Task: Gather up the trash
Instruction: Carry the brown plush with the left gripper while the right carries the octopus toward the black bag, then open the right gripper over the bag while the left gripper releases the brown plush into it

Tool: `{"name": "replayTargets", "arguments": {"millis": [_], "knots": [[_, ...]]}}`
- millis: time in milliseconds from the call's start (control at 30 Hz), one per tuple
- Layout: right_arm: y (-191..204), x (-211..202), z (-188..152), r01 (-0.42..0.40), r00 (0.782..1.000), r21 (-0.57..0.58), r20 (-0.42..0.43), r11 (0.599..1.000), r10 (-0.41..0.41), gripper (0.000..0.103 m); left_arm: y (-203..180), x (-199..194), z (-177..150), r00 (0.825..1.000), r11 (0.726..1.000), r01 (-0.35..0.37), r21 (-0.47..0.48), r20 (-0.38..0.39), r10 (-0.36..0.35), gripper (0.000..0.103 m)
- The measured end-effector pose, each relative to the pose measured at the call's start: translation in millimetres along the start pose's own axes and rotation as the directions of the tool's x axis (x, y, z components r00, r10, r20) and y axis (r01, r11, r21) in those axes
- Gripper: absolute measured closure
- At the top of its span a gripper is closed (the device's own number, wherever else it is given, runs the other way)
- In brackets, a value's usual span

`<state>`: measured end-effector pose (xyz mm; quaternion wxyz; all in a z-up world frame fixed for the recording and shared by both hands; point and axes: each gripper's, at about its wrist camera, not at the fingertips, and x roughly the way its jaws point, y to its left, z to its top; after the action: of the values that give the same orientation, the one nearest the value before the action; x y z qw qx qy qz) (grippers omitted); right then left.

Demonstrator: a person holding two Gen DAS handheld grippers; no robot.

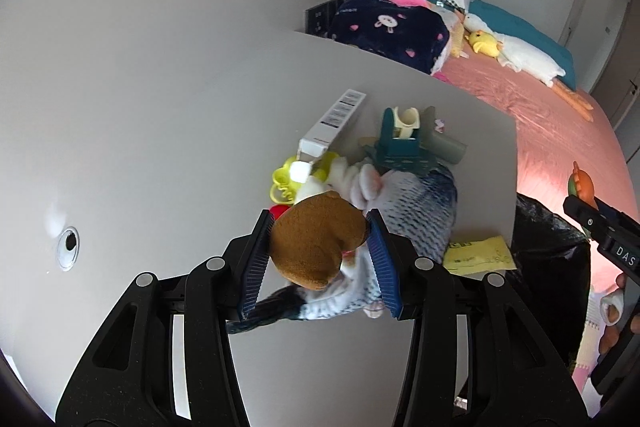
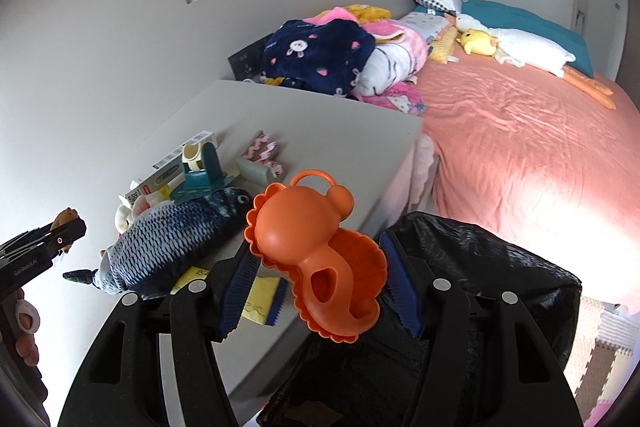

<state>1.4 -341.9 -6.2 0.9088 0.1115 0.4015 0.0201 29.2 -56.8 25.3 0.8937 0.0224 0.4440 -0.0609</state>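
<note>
Left tongs (image 1: 320,259), low in the middle of the left wrist view, pinch a brown plush toy (image 1: 316,243) between their 2 blue pads, above the grey desk (image 1: 180,147). Under and behind the toy lies a blue-and-white plush fish (image 1: 420,215), its tail toward the bottom of the frame. Just right of the fish a yellow paper slip (image 1: 478,254) lies at the desk's right edge, touching the fish's side. Further up the frame sit a white barcode box (image 1: 334,123), a dark teal tape dispenser (image 1: 400,143), a grey-green roll (image 1: 448,147) and a yellow plastic toy (image 1: 286,179).

Right tongs (image 2: 316,279), in the lower middle of the right wrist view, pinch an orange plastic sand mould (image 2: 316,251) between their blue pads. The mould hangs over the edge of the desk and the open black trash bag (image 2: 480,267), which fills the lower right of that frame beside the desk. A pink-sheeted bed (image 2: 520,155) spreads across the right, with a white goose plush (image 2: 524,47) and folded blankets (image 2: 320,59) near the top.
</note>
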Motion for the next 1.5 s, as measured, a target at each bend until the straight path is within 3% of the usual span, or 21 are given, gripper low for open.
{"name": "replayTargets", "arguments": {"millis": [467,933,967,1000,1067,1267,1500], "knots": [[-66.4,-44.8,-14.0,0.089,0.994,0.096,0.053,0.991,-0.094,0.040,-92.5,1.0,9.9,0.990,0.979,0.138,0.147,0.000,-0.140,0.056],[-121.1,-85.9,-30.0,0.172,0.978,0.186,0.086,0.967,-0.190,0.040,-182.1,-6.0,4.6,0.959,0.916,0.279,0.288,-0.032,-0.282,0.056],[-125.1,-88.2,-31.4,0.177,0.977,0.194,0.083,0.965,-0.196,0.034,-188.6,-6.0,3.2,0.953,0.904,0.301,0.303,-0.048,-0.301,0.045],[-128.8,-91.0,-32.9,0.194,0.973,0.210,0.086,0.958,-0.216,0.016,-196.5,-5.6,0.8,0.945,0.891,0.325,0.318,-0.072,-0.319,0.010],[-137.8,-102.4,-37.7,0.227,0.956,0.264,0.125,0.938,-0.266,0.009,-206.6,-6.1,-4.8,0.938,0.876,0.344,0.339,-0.079,-0.338,0.006],[-158.9,-116.6,-42.3,0.254,0.940,0.320,0.140,0.912,-0.311,0.009,-233.1,2.6,-18.3,0.916,0.847,0.401,0.348,-0.147,-0.373,0.006],[-161.8,-116.0,-43.5,0.248,0.944,0.316,0.134,0.916,-0.302,0.009,-236.8,-1.3,-23.0,0.923,0.846,0.385,0.370,-0.138,-0.360,0.006]]}}
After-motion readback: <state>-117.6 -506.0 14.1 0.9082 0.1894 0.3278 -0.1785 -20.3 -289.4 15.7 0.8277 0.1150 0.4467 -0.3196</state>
